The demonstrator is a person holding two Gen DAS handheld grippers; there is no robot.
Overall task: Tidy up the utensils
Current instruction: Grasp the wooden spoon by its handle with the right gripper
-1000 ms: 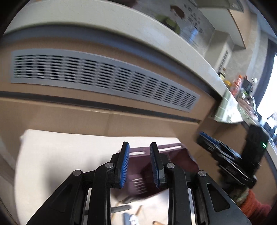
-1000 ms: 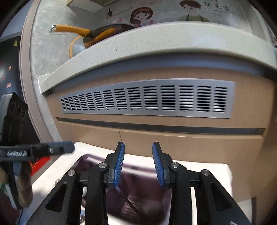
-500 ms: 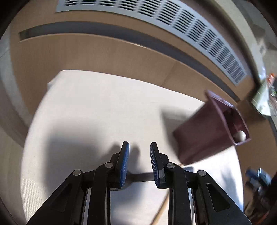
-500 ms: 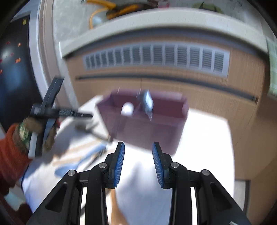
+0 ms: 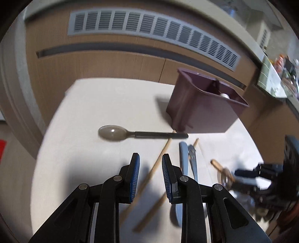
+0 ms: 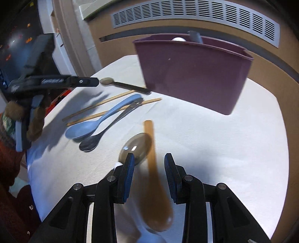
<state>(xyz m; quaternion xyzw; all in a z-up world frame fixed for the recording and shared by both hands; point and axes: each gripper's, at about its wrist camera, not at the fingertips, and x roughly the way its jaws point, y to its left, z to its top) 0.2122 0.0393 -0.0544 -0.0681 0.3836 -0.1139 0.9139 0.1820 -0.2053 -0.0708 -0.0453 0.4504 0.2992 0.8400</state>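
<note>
A maroon utensil holder (image 5: 203, 106) (image 6: 192, 72) stands on the white table, with a white-tipped item and a grey handle inside. A black-handled spoon (image 5: 130, 133) (image 6: 123, 84), two wooden chopsticks (image 5: 157, 164) (image 6: 104, 101), a light blue spoon (image 6: 99, 119) and a metal spoon (image 6: 110, 127) lie loose on the cloth. My left gripper (image 5: 150, 175) is open above a chopstick. My right gripper (image 6: 149, 173) is open over a brown spoon (image 6: 155, 179) and a metal spoon bowl (image 6: 137, 147).
A wooden cabinet front with a grey vent grille (image 5: 149, 31) (image 6: 196, 13) runs behind the table. The table edge (image 5: 43, 149) drops off at the left. The other gripper shows at the right of the left wrist view (image 5: 269, 175) and the left of the right wrist view (image 6: 56, 82).
Both grippers have tilted down from the cabinet toward the table. The loose utensils now lie in front of the fingers. Both stay open.
</note>
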